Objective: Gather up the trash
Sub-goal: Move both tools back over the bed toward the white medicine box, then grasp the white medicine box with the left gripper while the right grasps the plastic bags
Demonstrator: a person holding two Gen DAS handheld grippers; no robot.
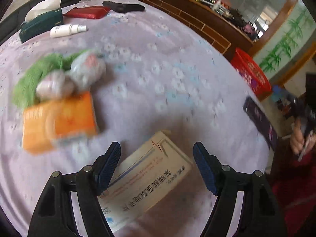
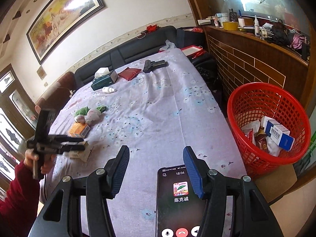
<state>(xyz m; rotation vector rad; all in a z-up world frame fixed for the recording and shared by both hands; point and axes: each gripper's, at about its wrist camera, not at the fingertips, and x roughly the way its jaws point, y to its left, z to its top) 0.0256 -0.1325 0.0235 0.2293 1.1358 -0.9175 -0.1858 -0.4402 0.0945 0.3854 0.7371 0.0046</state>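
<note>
The basket point(image 2: 254, 106) beside the table already holds boxes and wrappers. My left gripper point(image 1: 157, 165) gapes over the pale box point(image 1: 150, 179), seemingly untouched through the blur; the orange box point(image 1: 59, 120) waits. My right gripper point(image 2: 156, 171) hangs wide, empty.

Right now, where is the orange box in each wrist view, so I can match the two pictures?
Left wrist: the orange box lies left of centre, blurred, just below the green cloth.
Right wrist: the orange box lies at mid-left on the bed, just beyond the left hand-held gripper.
Shared landmark: the red basket, at the right in both.
</note>
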